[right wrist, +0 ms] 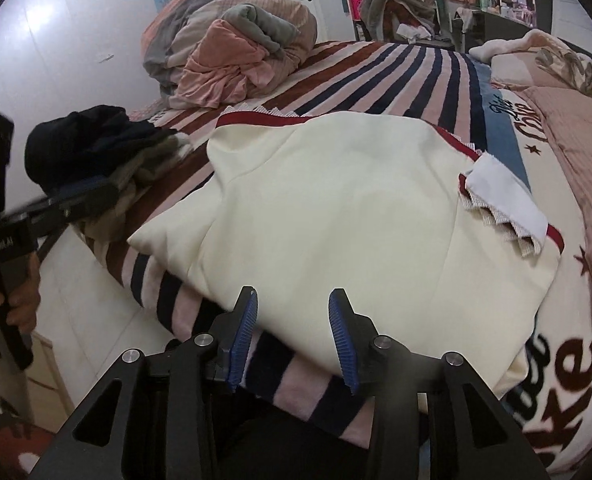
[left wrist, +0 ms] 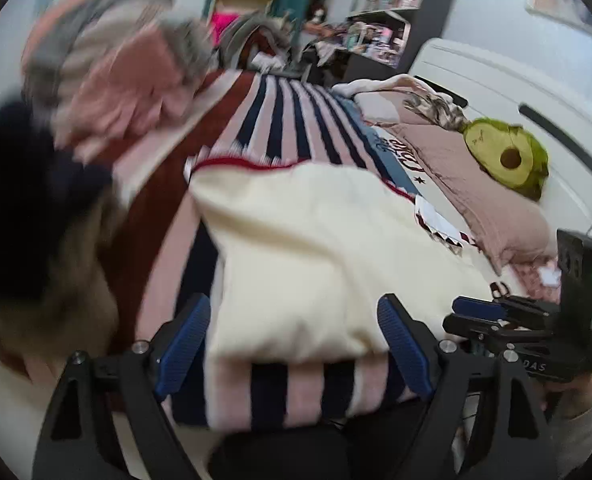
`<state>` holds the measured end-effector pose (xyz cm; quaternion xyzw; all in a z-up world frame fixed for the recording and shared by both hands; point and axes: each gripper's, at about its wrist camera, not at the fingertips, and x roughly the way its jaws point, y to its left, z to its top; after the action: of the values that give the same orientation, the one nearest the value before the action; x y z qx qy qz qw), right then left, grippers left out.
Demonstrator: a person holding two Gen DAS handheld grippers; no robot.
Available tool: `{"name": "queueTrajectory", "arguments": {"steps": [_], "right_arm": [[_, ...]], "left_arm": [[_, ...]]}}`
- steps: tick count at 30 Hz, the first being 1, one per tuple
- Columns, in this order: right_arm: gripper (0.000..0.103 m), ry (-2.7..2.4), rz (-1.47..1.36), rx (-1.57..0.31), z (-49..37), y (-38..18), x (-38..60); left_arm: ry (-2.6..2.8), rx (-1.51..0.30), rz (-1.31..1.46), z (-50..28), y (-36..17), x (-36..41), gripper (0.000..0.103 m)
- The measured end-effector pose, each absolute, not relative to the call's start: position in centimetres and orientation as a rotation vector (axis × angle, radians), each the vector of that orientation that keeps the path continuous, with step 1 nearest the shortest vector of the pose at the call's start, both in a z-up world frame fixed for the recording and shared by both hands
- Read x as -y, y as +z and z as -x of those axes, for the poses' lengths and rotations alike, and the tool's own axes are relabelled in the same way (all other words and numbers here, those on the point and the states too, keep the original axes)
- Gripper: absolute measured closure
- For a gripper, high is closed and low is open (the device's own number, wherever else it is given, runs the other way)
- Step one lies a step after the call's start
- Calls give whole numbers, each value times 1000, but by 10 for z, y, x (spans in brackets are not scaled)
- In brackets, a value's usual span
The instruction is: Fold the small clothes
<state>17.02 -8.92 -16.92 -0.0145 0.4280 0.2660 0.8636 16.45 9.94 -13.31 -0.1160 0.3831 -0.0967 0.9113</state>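
Garment [right wrist: 336, 208]: cream, red-trimmed, spread flat on striped bed [right wrist: 376, 64]; white tag and zigzag edging turned up at 3 o'clock; near hem draped at bed's front edge

Lie from right gripper [right wrist: 291, 336]: straight ahead, 12 o'clock; near hem passing between the blue pads [right wrist: 243, 332], cloth seen in the gap, pads apparently not pressing it; jaws part-way apart, released, nothing gripped

Lie from left gripper [left wrist: 296, 340]: also 12 o'clock, near hem just in front of and between the wide-spread pads [left wrist: 404, 344]; jaws released, holding nothing; view blurred at 9 to 11 o'clock

Long axis: judged to run 9 to 3 o'clock along the bed edge, wider than deep from either wrist; fisheye bends this, so taken loosely

Nearer hand: both at the same near hem; right over the middle-to-right stretch, left toward the left stretch; left gripper visible at 9 o'clock in right wrist view, right gripper [left wrist: 480, 316] at 3 o'clock in left wrist view

Bearing on next move: judged a two-handed pinch of the near hem, fold carried away toward 12 o'clock

Other: dark clothes pile [right wrist: 91, 148] at 10 o'clock, well apart from garment
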Motion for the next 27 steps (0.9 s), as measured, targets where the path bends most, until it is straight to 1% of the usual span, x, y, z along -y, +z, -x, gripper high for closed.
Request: {"name": "queueTrajectory", "arguments": {"steps": [9,17,18,20,23,27], "right_arm": [[70,566,59,-931,-172,-185,78],[70,597,86,-915,-191,-192,68],[71,602,96,-915,-194,-192,66],[80,615,110,-902,-199,-191,62],[88,627,113,-900,-206,-193,58],[89,625,149,-944,-214,-205,51]], "left_arm": [[-229,-899,479,-159,-190,-122,20],[-308,-908,641,-190,-214,-116,20],[-312,-913,663,-196,-218,-114,20],[-330,-926,701,-205,-225,-108,20],[-340,-917,722,-213,-227,-102,20],[-332,-895,770,-227,-229,-99,20]]}}
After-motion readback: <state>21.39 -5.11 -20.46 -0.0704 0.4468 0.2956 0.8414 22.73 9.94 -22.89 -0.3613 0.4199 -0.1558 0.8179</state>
